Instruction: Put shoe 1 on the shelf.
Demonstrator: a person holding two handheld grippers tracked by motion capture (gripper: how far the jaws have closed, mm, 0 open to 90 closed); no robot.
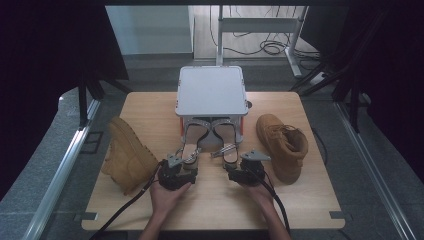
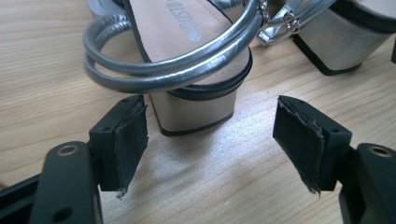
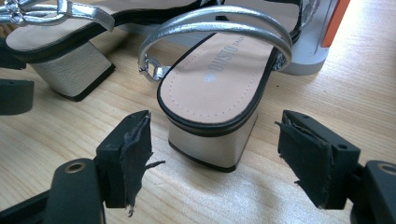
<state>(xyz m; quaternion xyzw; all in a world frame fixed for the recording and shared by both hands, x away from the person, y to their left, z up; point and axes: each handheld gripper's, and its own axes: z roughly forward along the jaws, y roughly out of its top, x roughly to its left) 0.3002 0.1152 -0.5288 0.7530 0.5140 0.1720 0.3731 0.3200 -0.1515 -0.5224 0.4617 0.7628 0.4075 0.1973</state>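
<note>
A: So, where do the sandals sit relative to the grey box (image 1: 211, 91)?

B: Both silver block-heel sandals stand on the wooden table (image 1: 210, 205) just in front of the box, toes tucked toward it and heels pointing back at the person. The left sandal (image 1: 192, 145) and the right sandal (image 1: 226, 145) lie side by side, near each other.

A: And the grippers?

B: The left gripper (image 1: 186, 161) is right behind the left sandal's heel. In the left gripper view its jaws are spread wide, and the heel block (image 2: 194, 109) stands just ahead of the gap, nearer the left pad (image 2: 130, 140), not touching either pad.

A: The other one?

B: The right gripper (image 1: 231, 167) is the same: jaws apart, holding nothing. In the right gripper view the right sandal's heel (image 3: 212, 142) stands between and slightly ahead of the pads.

A: Anything else near the box?

B: A tan boot (image 1: 127, 155) lies on its side to the box's front left, another tan boot (image 1: 282, 142) to its front right.
</note>
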